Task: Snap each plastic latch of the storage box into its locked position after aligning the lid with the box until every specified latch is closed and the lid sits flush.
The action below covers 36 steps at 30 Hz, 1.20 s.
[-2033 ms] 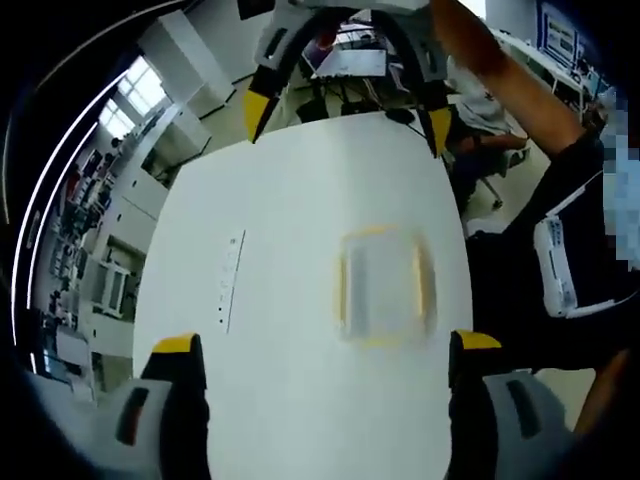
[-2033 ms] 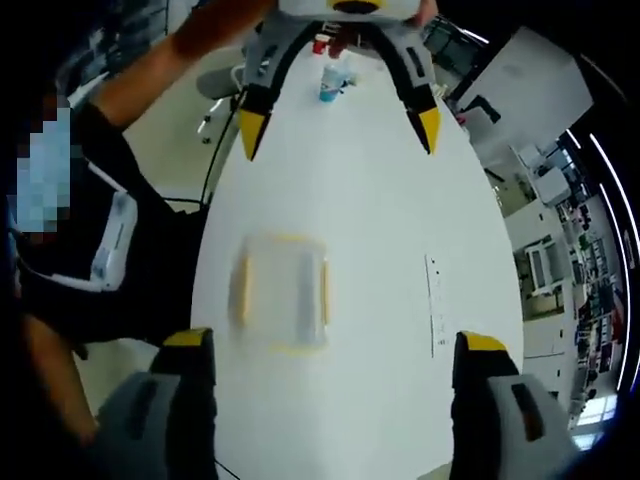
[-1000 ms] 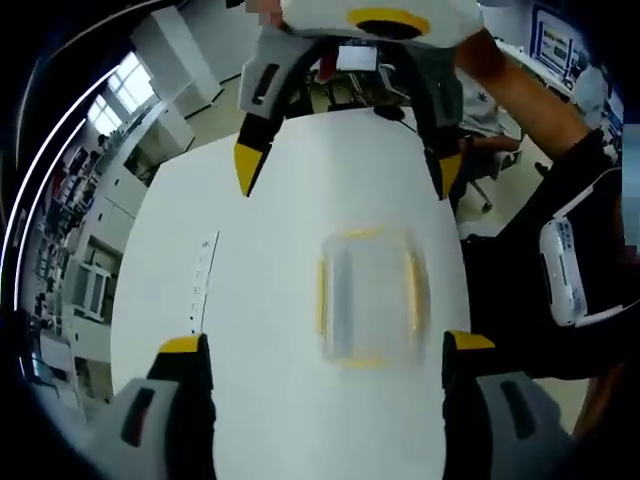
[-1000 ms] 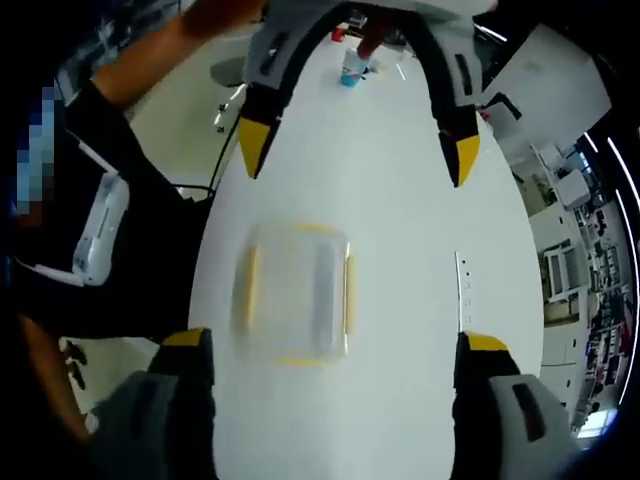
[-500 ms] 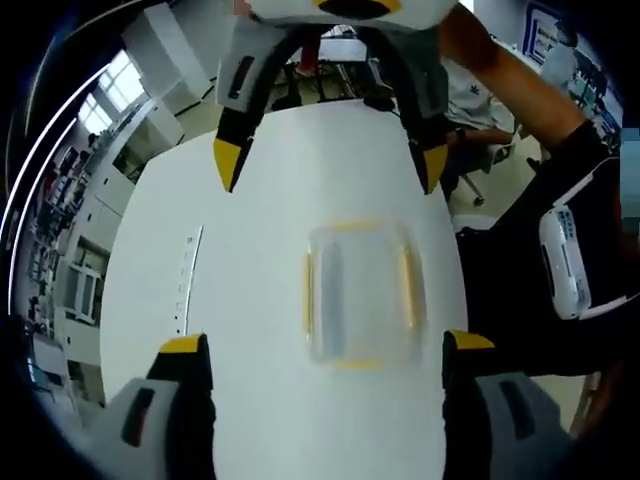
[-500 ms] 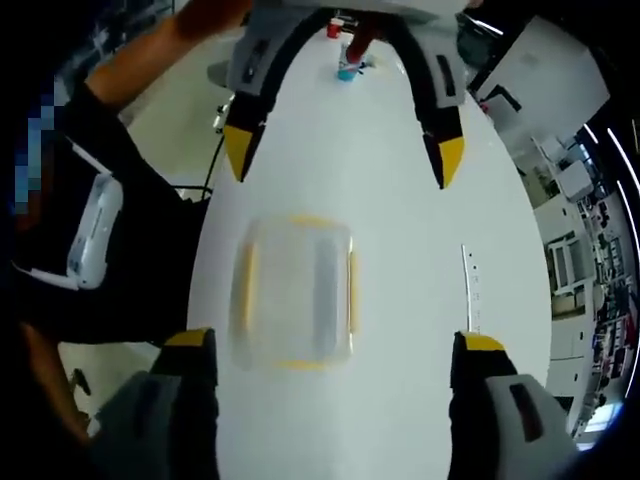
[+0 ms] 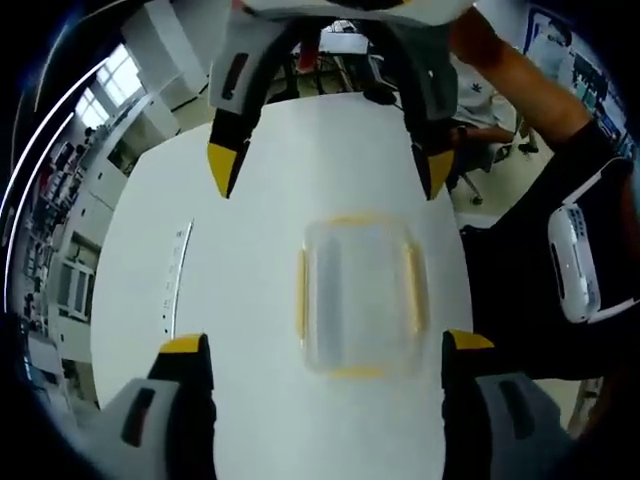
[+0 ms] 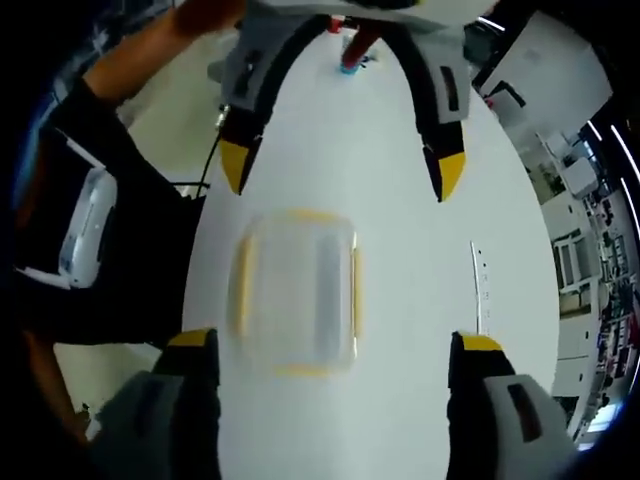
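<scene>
Left gripper view looked down on a clear storage box [image 7: 360, 296] with yellow latches [image 7: 301, 294], lying on the white table [image 7: 250, 180] between the left gripper [image 7: 328, 352]'s wide-spread jaws. Opposite, the right gripper [image 7: 328, 172] also gaped wide, neither touching the box.

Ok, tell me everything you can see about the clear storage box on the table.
The storage box is a clear, rounded-rectangle plastic container with its lid on, lying flat on the white table. Yellow latches run along all four sides; the blur hides whether they are snapped shut. Nothing touches it: the left gripper and the right gripper are both open, held above it.
</scene>
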Tool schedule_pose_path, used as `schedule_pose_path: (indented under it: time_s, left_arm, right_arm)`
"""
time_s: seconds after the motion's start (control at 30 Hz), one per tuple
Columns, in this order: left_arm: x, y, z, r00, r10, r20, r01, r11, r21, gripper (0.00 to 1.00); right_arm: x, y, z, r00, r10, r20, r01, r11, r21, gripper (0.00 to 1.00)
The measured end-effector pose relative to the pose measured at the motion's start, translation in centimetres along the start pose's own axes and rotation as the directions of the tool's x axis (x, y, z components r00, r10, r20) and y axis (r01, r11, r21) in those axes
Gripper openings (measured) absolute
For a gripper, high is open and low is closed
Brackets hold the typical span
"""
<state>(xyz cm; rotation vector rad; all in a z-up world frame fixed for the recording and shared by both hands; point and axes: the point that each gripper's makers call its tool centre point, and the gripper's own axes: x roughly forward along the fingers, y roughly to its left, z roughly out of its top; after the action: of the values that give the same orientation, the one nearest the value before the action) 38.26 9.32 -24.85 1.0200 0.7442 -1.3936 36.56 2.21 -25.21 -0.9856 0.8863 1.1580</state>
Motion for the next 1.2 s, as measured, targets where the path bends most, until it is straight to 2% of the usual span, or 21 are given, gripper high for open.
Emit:
schedule_pose_path:
  time_s: [0.2,0.27,0.33,0.63,1.2]
  left_arm:
    - [0.8,-0.2,0.4,1.0,-0.009,0.013,0.009,1.0,-0.008,0.94]
    - [1.2,-0.5,0.3,1.0,-0.021,0.008,0.021,1.0,-0.005,0.95]
    - [1.4,-0.7,0.3,1.0,-0.029,0.005,0.029,1.0,-0.004,0.95]
    - [2.2,-0.9,0.1,0.999,-0.042,0.004,0.042,0.999,-0.02,1.0]
    - [3.7,-1.5,-0.2,0.998,-0.066,0.013,0.066,0.998,-0.024,1.0]
  right_arm:
    - [1.1,0.1,0.1,1.0,0.016,0.008,-0.016,1.0,0.012,0.94]
    - [1.1,0.1,0.1,1.0,0.017,0.008,-0.017,1.0,0.013,1.0]
    - [1.6,0.2,0.2,1.0,0.02,0.017,-0.021,1.0,0.018,1.0]
    - [2.3,0.5,0.2,0.999,0.022,0.024,-0.023,0.999,0.027,1.0]
    - [3.9,1.2,0.1,0.999,0.04,0.018,-0.041,0.999,0.03,1.0]
